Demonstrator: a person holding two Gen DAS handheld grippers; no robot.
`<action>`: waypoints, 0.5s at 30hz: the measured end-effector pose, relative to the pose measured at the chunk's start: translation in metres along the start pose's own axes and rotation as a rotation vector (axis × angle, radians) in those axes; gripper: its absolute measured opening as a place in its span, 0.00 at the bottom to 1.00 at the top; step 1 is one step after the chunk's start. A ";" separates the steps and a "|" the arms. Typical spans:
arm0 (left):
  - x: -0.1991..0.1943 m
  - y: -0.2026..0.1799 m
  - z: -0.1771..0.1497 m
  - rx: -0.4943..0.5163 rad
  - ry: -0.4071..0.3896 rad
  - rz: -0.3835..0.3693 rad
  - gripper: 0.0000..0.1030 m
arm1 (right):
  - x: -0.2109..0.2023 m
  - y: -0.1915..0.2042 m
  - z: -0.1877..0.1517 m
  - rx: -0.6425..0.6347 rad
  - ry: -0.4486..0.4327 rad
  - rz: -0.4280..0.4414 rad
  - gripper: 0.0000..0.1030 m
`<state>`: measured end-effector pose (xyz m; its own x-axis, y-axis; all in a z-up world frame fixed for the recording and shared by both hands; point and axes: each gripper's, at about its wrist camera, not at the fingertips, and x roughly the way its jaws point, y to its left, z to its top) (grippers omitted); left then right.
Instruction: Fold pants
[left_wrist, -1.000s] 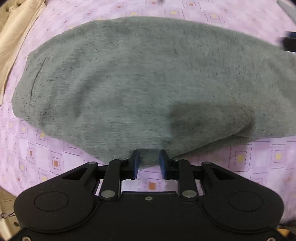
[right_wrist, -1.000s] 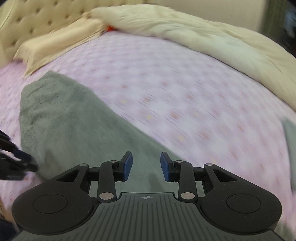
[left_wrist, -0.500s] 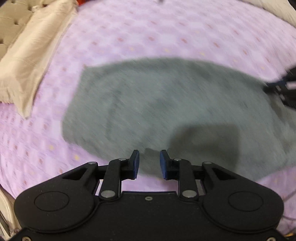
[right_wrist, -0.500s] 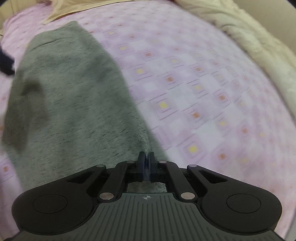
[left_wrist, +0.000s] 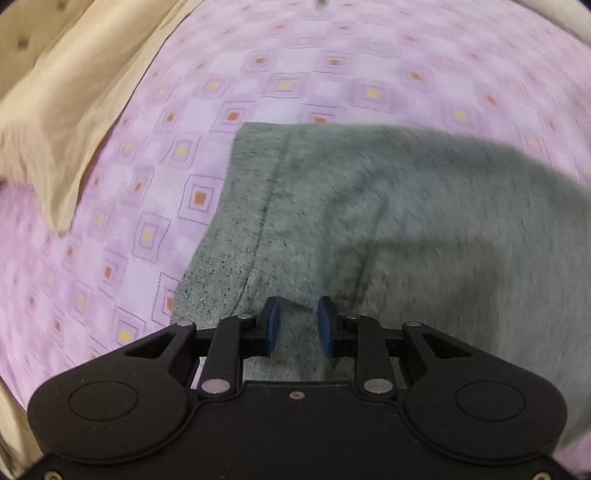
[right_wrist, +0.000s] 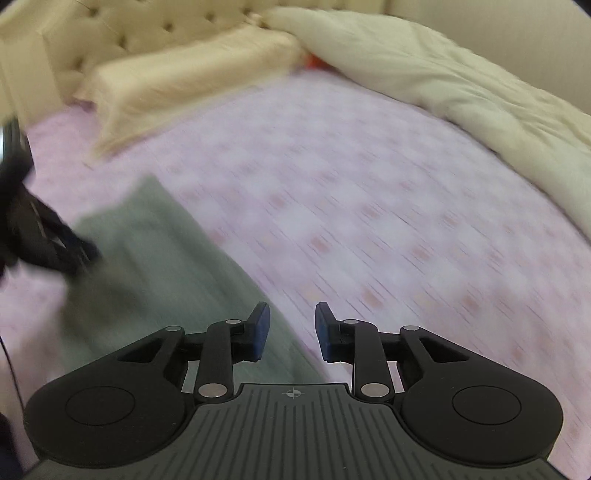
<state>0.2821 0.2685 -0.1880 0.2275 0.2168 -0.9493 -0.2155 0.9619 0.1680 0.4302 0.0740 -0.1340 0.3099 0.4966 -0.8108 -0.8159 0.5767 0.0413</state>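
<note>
pants: the grey pants (left_wrist: 406, 229) lie flat on the pink patterned bedsheet (left_wrist: 295, 74), filling the lower centre and right of the left wrist view; in the right wrist view they run as a blurred grey strip from mid-left down to the bottom centre.
surface choice: the bedsheet gives a wide, flat bed for the fabric to be laid and creased, I judge.
left gripper: the left gripper (left_wrist: 298, 325) sits at the bottom centre of its view, over the near edge of the pants beside a seam; its jaws are closing with grey fabric showing between the blue pads, but I cannot tell whether they press on it.
right gripper: the right gripper (right_wrist: 290, 334) is at the bottom centre of its view, its jaws opening and nothing pinched; the cloth edge passes under the left pad, bare sheet under the right.
likely reason: released so the fabric rests where it lies.
surroundings: a cream pillow (right_wrist: 177, 85) and a pale duvet (right_wrist: 443, 81) lie along the top, well apart from the pants.
</note>
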 end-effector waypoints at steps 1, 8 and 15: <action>-0.001 -0.003 -0.003 0.024 -0.002 0.005 0.30 | 0.008 0.003 0.009 0.001 -0.003 0.040 0.26; -0.006 0.013 -0.005 -0.062 0.024 -0.068 0.29 | 0.095 0.033 0.068 -0.095 0.077 0.217 0.26; -0.019 0.046 -0.001 -0.166 0.016 -0.149 0.30 | 0.096 0.065 0.070 -0.186 0.058 0.259 0.06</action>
<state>0.2671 0.3088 -0.1628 0.2537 0.0700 -0.9648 -0.3342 0.9423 -0.0195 0.4406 0.2045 -0.1683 0.0562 0.5704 -0.8194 -0.9408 0.3050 0.1478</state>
